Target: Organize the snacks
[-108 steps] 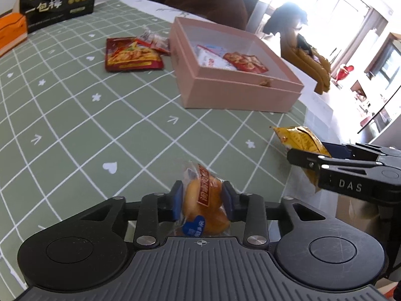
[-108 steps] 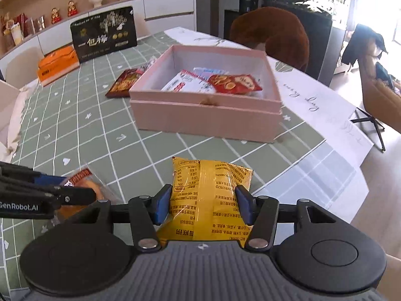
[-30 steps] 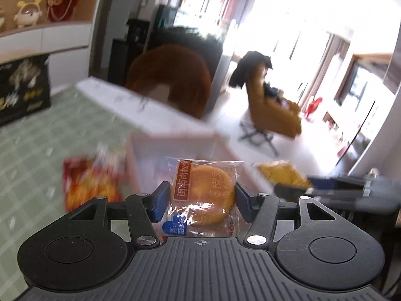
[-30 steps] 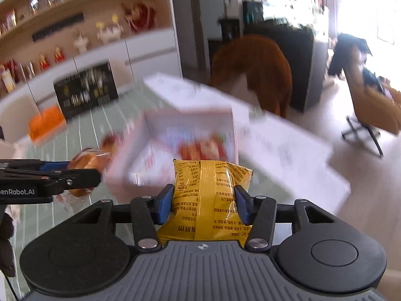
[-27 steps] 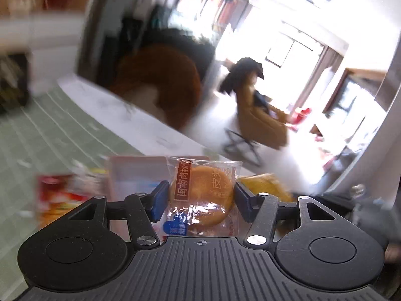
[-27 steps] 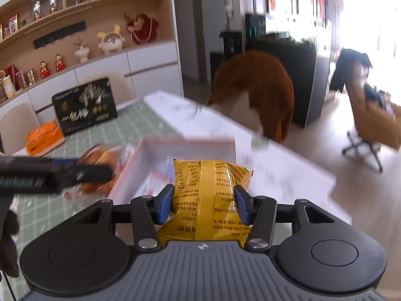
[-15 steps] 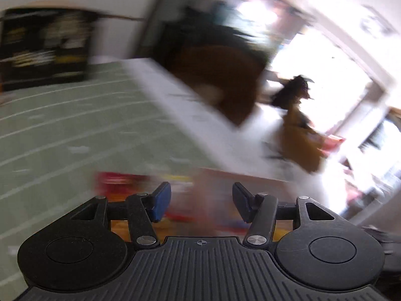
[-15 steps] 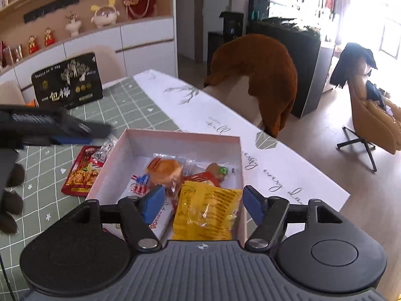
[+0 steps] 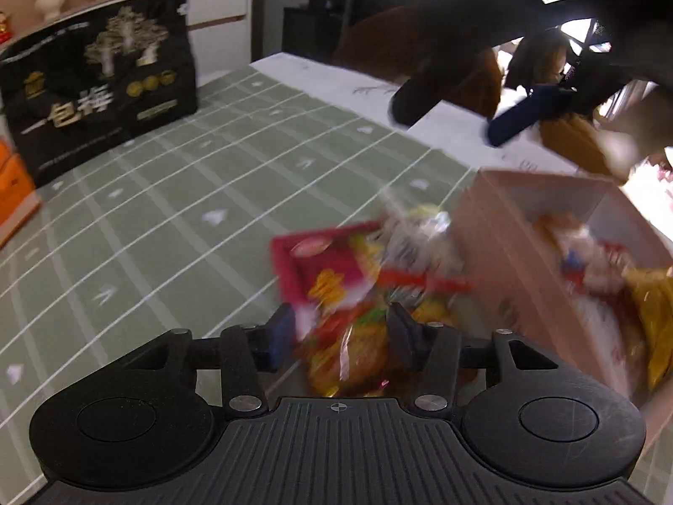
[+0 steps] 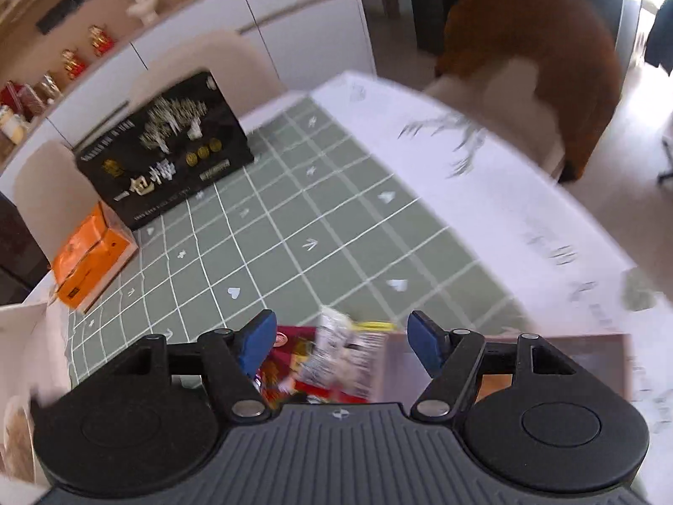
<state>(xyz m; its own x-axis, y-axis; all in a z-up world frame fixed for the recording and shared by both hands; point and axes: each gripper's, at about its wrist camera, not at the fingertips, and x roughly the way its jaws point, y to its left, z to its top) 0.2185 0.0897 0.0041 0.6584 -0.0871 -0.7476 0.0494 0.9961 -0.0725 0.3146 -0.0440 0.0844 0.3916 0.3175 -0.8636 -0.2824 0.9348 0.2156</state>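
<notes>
In the left wrist view my left gripper (image 9: 343, 336) hangs low over a red snack packet (image 9: 332, 269) on the green cloth. Its jaws are closing, the packet's near end shows blurred between them, and no pad is seen pressing on it. A crinkled clear packet (image 9: 416, 231) lies against the red one. To the right stands the pink box (image 9: 525, 244), holding a yellow packet (image 9: 656, 315) and a bun packet (image 9: 563, 231). My right gripper (image 10: 343, 338) is open and empty above the red packet (image 10: 290, 362), the clear packet (image 10: 345, 353) and the box's rim (image 10: 589, 357).
A black gift box (image 10: 168, 147) and an orange carton (image 10: 92, 252) stand at the table's far left. A brown chair (image 10: 534, 42) is behind the white table edge. Open green cloth (image 9: 168, 210) stretches left of the packets. The right gripper's blue finger (image 9: 521, 113) hovers above the box.
Both grippers let go of their snacks, and the bun and yellow packet now lie in the pink box. Both have swung left and down toward the red packet beside the box.
</notes>
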